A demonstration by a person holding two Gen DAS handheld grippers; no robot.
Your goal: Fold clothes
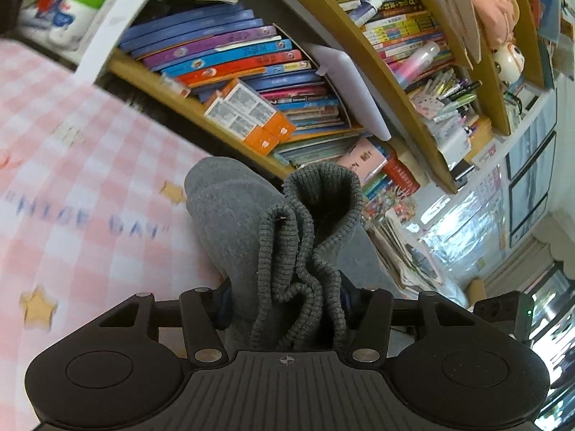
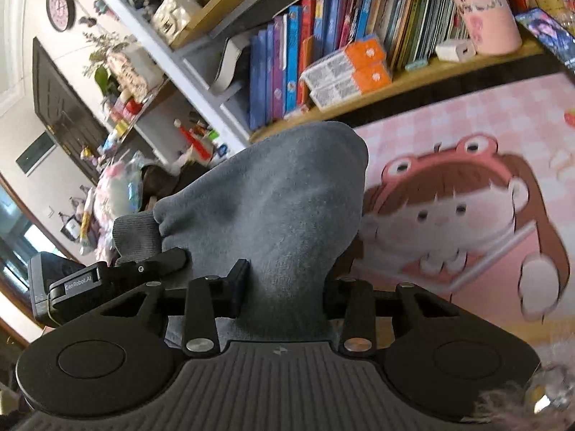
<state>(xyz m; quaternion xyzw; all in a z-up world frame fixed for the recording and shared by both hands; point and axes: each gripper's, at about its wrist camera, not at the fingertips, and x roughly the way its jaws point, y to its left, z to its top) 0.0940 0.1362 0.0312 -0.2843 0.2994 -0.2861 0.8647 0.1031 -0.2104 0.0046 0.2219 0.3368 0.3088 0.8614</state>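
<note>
Left wrist view: the left gripper point(image 1: 287, 309) is clamped on the grey garment point(image 1: 230, 222), its ribbed cuff point(image 1: 320, 194) bunched up toward 12 o'clock, pink checked cloth point(image 1: 72, 165) at 9.

Right wrist view: the right gripper point(image 2: 284, 287) pinches smooth grey fabric; only here a cartoon print point(image 2: 456, 215) shows at 3 o'clock, bookshelf point(image 2: 323, 46) at 12.

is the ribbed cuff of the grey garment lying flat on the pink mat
No, the ribbed cuff stands bunched up between the fingers of the left gripper, above the pink checked mat.
</note>
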